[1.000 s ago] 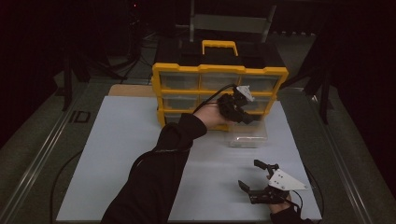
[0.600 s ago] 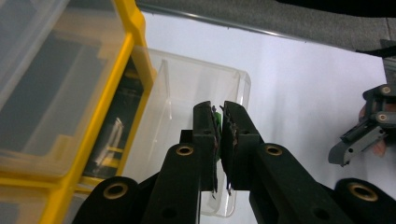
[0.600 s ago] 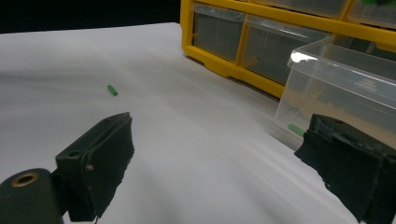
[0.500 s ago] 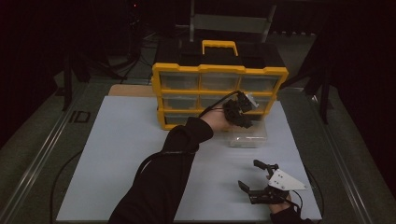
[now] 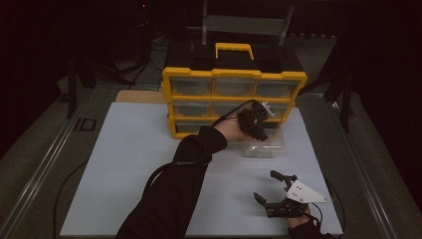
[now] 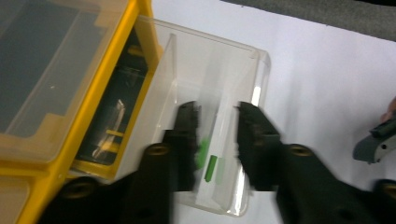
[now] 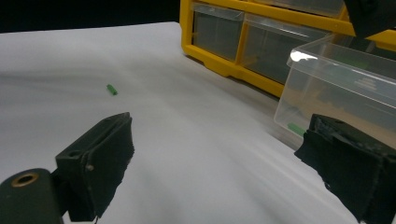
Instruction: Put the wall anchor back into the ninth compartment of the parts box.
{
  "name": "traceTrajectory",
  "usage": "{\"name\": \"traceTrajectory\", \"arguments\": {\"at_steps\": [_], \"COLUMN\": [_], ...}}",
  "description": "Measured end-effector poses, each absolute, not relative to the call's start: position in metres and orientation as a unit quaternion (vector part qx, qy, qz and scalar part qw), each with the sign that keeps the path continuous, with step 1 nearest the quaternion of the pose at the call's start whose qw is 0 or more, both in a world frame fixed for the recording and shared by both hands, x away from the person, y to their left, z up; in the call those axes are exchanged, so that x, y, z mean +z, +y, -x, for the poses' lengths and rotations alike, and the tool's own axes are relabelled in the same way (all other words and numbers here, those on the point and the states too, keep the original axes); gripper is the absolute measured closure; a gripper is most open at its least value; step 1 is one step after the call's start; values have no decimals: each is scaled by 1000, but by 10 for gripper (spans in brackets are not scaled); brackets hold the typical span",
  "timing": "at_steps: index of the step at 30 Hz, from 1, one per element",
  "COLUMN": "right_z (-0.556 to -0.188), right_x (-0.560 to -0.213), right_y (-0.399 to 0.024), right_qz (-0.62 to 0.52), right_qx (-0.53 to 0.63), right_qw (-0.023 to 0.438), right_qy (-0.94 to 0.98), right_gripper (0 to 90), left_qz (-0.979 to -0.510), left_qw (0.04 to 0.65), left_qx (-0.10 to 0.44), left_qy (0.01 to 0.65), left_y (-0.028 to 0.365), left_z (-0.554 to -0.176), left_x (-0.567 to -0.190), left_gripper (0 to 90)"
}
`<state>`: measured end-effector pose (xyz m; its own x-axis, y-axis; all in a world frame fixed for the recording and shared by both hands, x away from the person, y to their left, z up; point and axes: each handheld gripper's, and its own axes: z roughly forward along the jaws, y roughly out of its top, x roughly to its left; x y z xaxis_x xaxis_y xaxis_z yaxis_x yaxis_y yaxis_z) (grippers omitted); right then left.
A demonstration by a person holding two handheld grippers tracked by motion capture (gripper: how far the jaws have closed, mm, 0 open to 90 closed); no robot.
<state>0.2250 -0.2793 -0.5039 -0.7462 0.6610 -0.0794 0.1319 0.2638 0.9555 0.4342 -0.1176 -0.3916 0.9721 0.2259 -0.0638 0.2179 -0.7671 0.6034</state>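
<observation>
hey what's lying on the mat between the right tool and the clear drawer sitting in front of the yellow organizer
Nothing: in the high view the white mat is bare between the right tool and the clear drawer. The right gripper view shows a small green piece off to the side.

A drawer cabinet (image 5: pixel 234 102) is standing at the far middle of the counter (image 5: pixel 129 164). A clear drawer (image 5: pixel 264 144) is lying on the counter just before the cabinet's right part (pulled out of its slot), and small pegs (image 6: pixel 211 167) are lying in it. The left tool (image 5: pixel 259 130) is hanging over this drawer. The right tool (image 5: pixel 272 188) is sitting nearer, at the counter's right front. One more peg (image 7: pixel 111 89) is lying alone on the counter, well apart from the drawer.
</observation>
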Motion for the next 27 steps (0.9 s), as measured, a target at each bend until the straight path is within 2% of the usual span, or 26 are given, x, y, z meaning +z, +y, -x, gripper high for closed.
{"name": "traceTrajectory", "arguments": {"at_steps": [3, 4, 9, 10, 11, 13, 14, 15, 16, 27], "right_z": [-225, -225, -225, -225, -225, -225, -225, -225, -225, -226], "right_x": [-504, -504, -504, -504, -504, -504, -504, -504, -504, -504], "right_y": [-279, -279, -279, -279, -279, -278, -278, -278, -278, -278], "right_qz": [-262, -262, -262, -262, -261, -260, -260, -260, -260, -260], "right_qx": [547, 547, 546, 546, 546, 545, 545, 545, 545, 541], "right_qw": [242, 242, 243, 243, 243, 243, 243, 244, 244, 246], "right_qy": [757, 757, 758, 758, 758, 759, 759, 759, 759, 761], "right_gripper": [82, 82, 82, 82, 82, 82, 82, 82, 82, 82], "left_qz": [-939, -939, -936, -936, -935, -933, -933, -933, -933, -932], "left_qw": [323, 323, 332, 331, 333, 338, 342, 341, 342, 348], "left_qx": [2, 1, -4, 2, -2, -3, -8, -6, -12, -22], "left_qy": [121, 121, 117, 119, 119, 120, 116, 118, 116, 98], "left_y": [-115, -114, -107, -105, -104, -100, -99, -97, -96, -65], "left_z": [-433, -433, -429, -429, -429, -427, -427, -425, -424, -411], "left_x": [-390, -389, -386, -385, -385, -383, -382, -381, -380, -379], "left_gripper": [537, 537, 357, 357, 285, 207, 207, 95, 28, 10]}}
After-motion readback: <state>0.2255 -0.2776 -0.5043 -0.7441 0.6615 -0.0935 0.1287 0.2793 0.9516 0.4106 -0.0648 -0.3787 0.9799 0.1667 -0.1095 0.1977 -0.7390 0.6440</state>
